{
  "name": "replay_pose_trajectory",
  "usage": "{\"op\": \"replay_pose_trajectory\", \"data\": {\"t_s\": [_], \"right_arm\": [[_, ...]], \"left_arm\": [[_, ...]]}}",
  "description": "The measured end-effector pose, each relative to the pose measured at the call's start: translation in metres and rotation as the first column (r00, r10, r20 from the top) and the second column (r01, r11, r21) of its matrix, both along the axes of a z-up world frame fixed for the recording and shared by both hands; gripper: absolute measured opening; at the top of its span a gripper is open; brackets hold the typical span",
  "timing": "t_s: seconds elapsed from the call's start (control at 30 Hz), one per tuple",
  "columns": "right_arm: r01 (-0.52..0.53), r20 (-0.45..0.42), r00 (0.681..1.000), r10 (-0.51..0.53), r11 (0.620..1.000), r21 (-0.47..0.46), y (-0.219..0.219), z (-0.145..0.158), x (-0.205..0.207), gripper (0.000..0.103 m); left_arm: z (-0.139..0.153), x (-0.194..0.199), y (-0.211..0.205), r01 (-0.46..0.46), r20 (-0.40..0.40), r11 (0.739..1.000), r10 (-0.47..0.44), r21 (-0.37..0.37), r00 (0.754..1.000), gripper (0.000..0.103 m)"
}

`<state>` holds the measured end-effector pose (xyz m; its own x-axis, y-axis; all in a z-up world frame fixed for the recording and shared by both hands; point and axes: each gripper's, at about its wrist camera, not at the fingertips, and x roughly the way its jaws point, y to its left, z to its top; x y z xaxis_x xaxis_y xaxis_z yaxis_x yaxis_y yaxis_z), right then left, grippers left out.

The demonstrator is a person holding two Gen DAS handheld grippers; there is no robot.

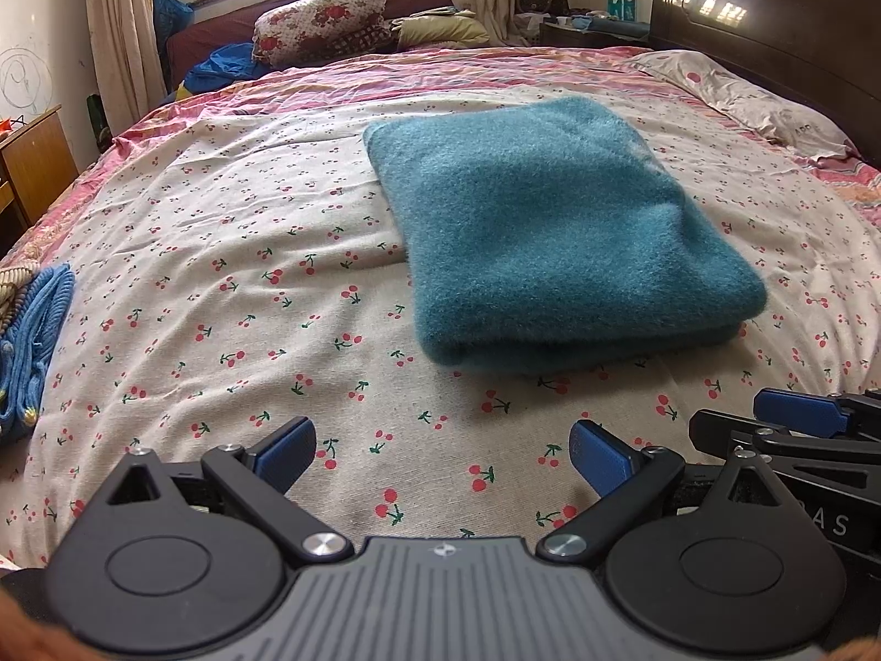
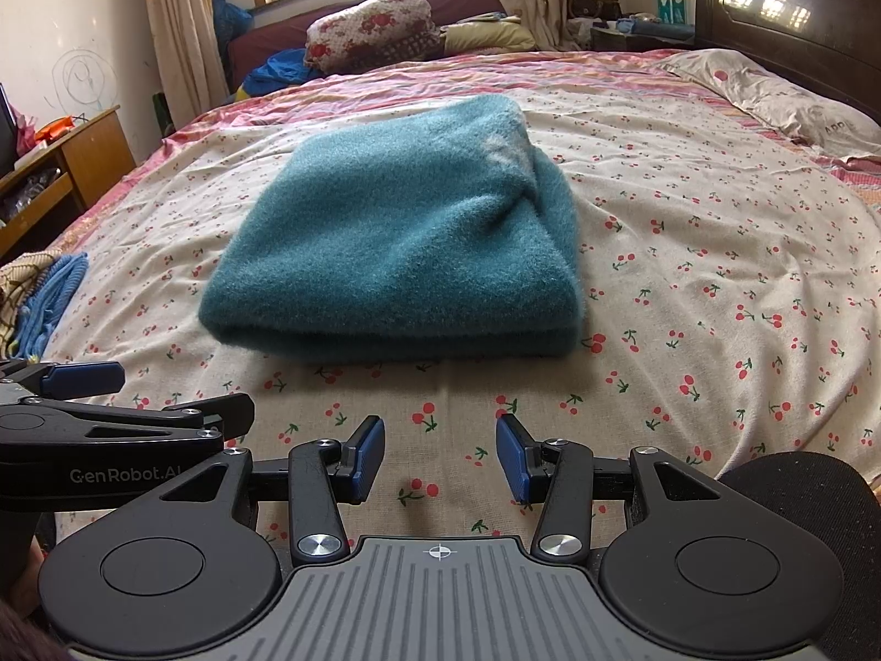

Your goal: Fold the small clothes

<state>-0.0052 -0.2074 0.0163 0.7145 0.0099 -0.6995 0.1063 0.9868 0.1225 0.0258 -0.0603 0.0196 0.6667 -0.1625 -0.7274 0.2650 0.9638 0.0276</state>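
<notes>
- My left gripper (image 1: 443, 454) has its jaws spread wide, nothing between the blue pads (image 1: 289, 451), only cherry-print sheet (image 1: 220, 275) under them.
- My right gripper (image 2: 440, 454) is parted too, somewhat narrower, also empty. Neither one touches cloth.
- Both sit side by side on the near side of the teal garment (image 2: 396, 237), clear of it, angled down at the bed. I read that as a stand-off pose: hands pulled off so the fold isn't dragged.
- The teal garment lies mid-bed on the sheet, already doubled into a thick rectangle, rounded fold edge facing me, layers stacked at the near edge. It looks fluffy and heavy enough to hold its shape without being pinned.
- Judgement: this piece looks finished or nearly so; a slight bulge on its far right side could use a tuck.
- Left of the teal garment, at the bed edge, sits a blue knit item (image 1: 33, 330) on a beige striped piece (image 2: 22, 281), unfolded. Probably the waiting pile, parked out of the folding area.
- Beyond the teal garment, against the far bench under the window: a floral bundle (image 1: 325, 19). Not part of the job.
</notes>
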Motion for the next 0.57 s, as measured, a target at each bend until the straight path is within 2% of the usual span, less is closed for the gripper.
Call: {"op": "replay_pose_trajectory", "data": {"t_s": [0.57], "right_arm": [[0.0,-0.002,1.0,0.0,1.0,0.001,0.0003,-0.0036,-0.0026,0.044]], "left_arm": [[0.0005,-0.0031,-0.0024,0.018,-0.002,1.0,-0.018,-0.004,1.0,0.098]]}}
